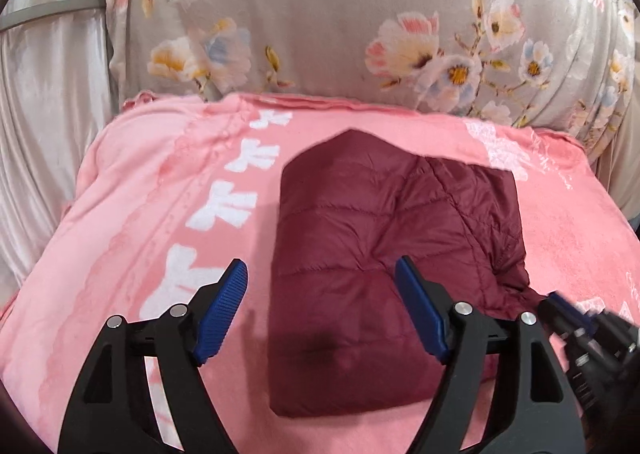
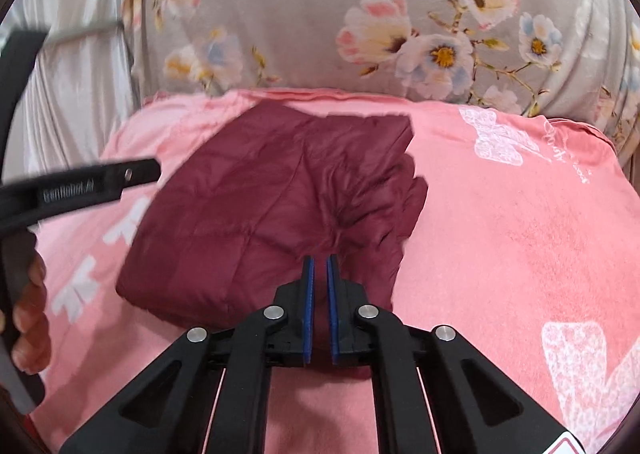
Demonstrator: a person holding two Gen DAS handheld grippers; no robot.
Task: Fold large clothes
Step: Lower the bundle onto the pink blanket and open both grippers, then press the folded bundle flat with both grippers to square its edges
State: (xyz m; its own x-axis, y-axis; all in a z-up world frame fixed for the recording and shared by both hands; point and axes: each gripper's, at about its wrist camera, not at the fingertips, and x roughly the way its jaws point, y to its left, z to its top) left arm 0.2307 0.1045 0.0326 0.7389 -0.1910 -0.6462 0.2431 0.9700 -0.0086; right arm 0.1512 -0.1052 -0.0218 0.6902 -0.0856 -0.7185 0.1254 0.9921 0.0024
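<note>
I see quilted maroon puffer jacket (image 1: 360, 246), folded into puffy rectangular bundle, stitched seams, slight sheen, one far corner peaked. It lies mid-blanket on fuzzy pink blanket (image 1: 152, 189) with white printed shapes. Grey floral fabric (image 1: 320, 13) bulges at far side; satiny pale cloth far left. My left tongs (image 1: 320, 306) hang released, ribbed blue pads wide, above jacket's near half, clear of it. My right tongs (image 2: 320, 306) clenched, empty, over jacket's near right edge.
</note>
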